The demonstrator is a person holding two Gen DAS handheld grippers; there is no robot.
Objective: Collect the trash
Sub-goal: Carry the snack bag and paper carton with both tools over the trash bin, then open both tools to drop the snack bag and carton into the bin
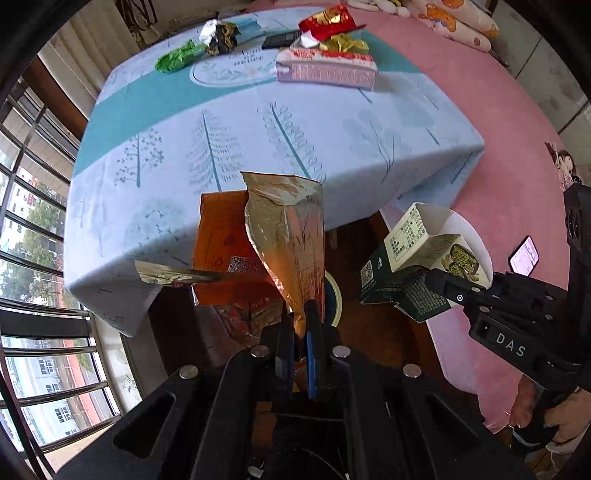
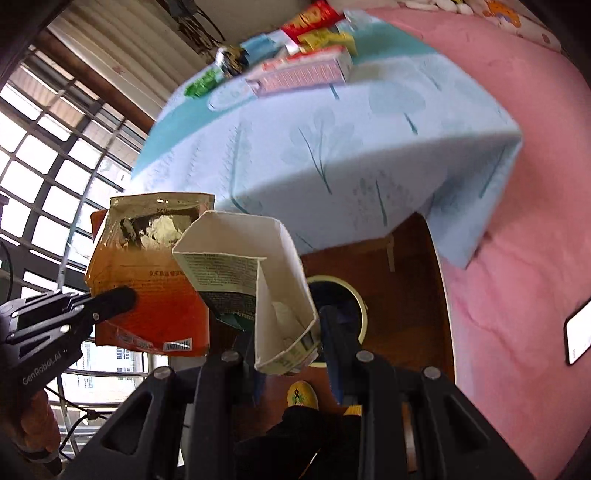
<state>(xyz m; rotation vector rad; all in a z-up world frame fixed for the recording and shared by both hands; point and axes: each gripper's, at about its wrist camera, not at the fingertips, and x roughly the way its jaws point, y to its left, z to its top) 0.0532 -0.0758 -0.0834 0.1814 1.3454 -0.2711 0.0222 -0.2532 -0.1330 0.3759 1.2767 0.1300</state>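
closest in the left wrist view, the left gripper [image 1: 300, 314] is clenched on the bottom edge of an orange foil snack bag [image 1: 273, 243], which stands up torn and open in front of the table [image 1: 258, 147]. right of the bag, the right gripper [image 1: 452, 291] grasps a green and white carton [image 1: 417, 266] by its lower end. both pieces hang in the air off the near edge of the table, above a round bin [image 1: 334, 295] on the dark floor, which shows only as a sliver behind the bag. on the far side of the table trash remains: a pink box [image 1: 325, 70], a red wrapper [image 1: 327, 20], yellow crumpled paper [image 1: 343, 44], a green wrapper [image 1: 177, 59] and a dark crumpled ball [image 1: 221, 37].

near the lens in the right wrist view, the right gripper [image 2: 284, 332] holds the carton [image 2: 258, 266], its open white inside facing the camera. the fingers press its lower end. left of the carton, the left gripper [image 2: 122, 295] pinches the snack bag [image 2: 147, 288]. the bin [image 2: 354, 306] sits on the floor just behind the carton, below the near edge of the table [image 2: 332, 166]. the pink box [image 2: 303, 72] and the other wrappers lie blurred on the far side of the table.

by my judgement the task is partway: two pieces are lifted and look ready to drop in the bin, neither is in yet, and at least five pieces wait on the table.
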